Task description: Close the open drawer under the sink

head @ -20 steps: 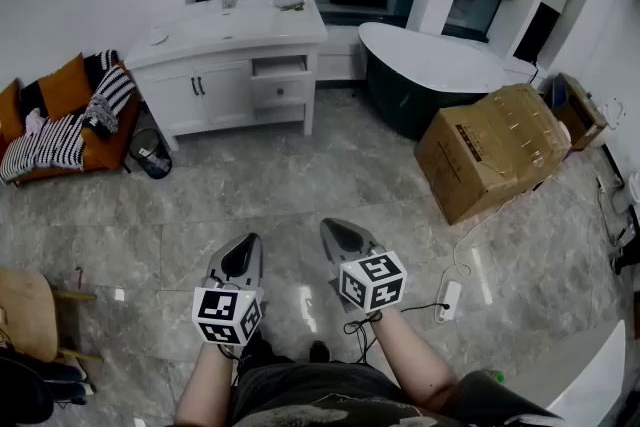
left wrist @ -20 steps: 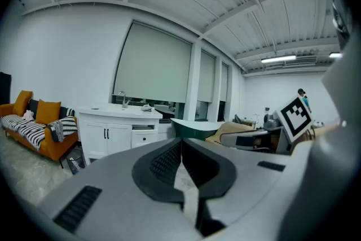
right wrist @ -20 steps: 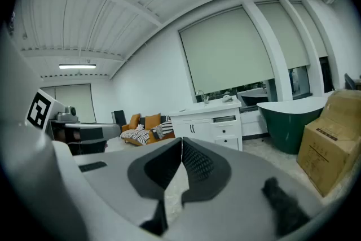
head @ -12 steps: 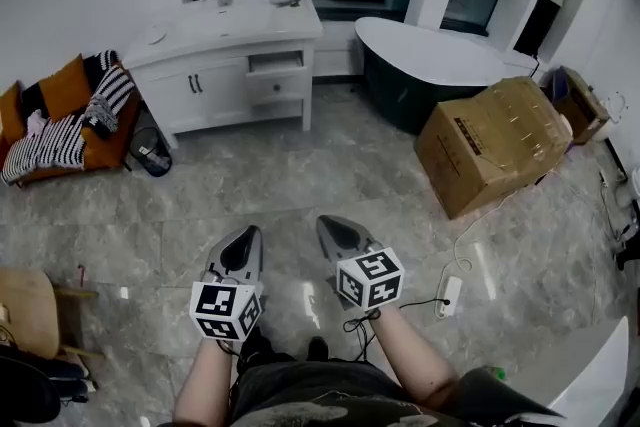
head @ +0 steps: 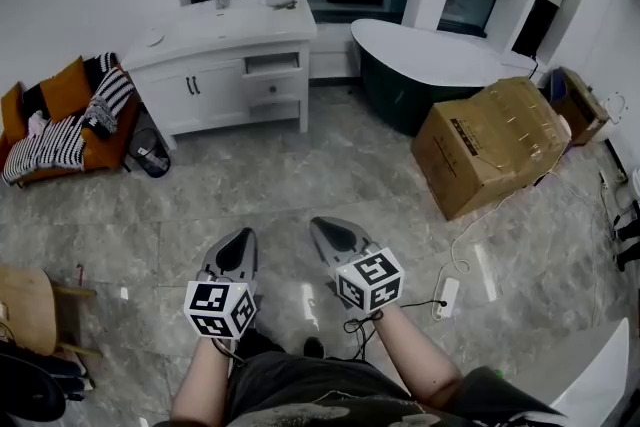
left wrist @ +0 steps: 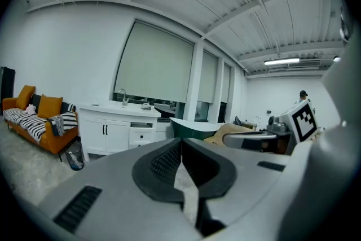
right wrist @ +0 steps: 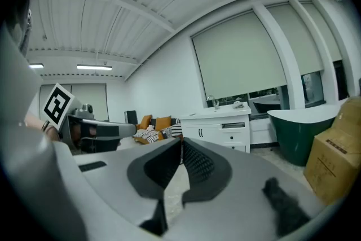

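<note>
Jutting from the white vanity (head: 200, 100), the open drawer (head: 272, 64) sits well apart from left gripper (head: 238, 250) and right gripper (head: 338, 237) in the head view. Left gripper view: jaws clenched, empty. Right gripper view: jaws clenched, empty.

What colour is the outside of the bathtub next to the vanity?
Dark green under a white rim. The bathtub shows best in the right gripper view.

The floor (head: 330, 165) looked like polished grey marble, glossy with reflections. The sink cabinet (head: 215, 95) was smooth white; the box (head: 490, 150) matt brown cardboard; the sofa (head: 65, 87) orange cloth.
</note>
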